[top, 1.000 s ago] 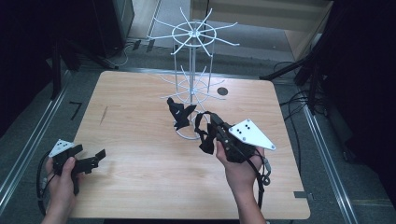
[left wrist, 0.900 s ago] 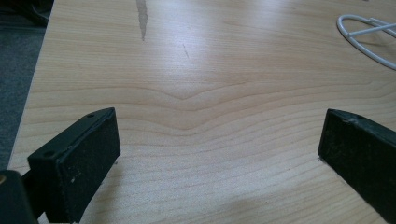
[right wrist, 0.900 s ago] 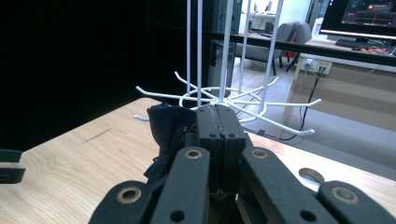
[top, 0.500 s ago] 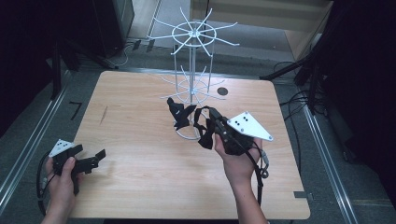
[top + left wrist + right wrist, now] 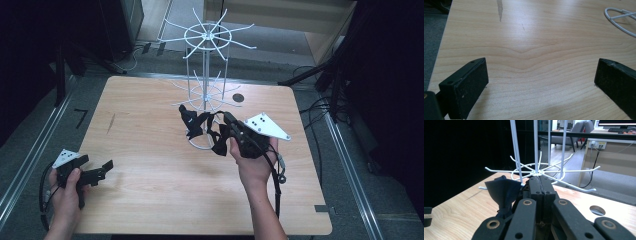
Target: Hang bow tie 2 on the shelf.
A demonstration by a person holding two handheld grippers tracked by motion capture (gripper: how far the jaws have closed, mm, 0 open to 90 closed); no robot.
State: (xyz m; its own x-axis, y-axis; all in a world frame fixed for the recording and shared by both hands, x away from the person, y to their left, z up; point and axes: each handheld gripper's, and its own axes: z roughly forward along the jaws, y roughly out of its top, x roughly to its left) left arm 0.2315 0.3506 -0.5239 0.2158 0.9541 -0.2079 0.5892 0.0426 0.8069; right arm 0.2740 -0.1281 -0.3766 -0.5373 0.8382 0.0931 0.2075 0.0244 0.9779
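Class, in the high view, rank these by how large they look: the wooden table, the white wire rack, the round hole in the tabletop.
1. wooden table
2. white wire rack
3. round hole

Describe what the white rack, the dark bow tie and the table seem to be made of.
Rack: thin white-coated wire, probably metal; slim rods with a slight sheen.
Bow tie: dark matte fabric, judging by its soft folds.
Table: pale wood or wood-look laminate; grain lines show.

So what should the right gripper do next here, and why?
Probably lift the black bow tie toward a lower arm of the white wire rack. The right gripper is shut with the bow tie hanging beside its jaws, just short of those arms.
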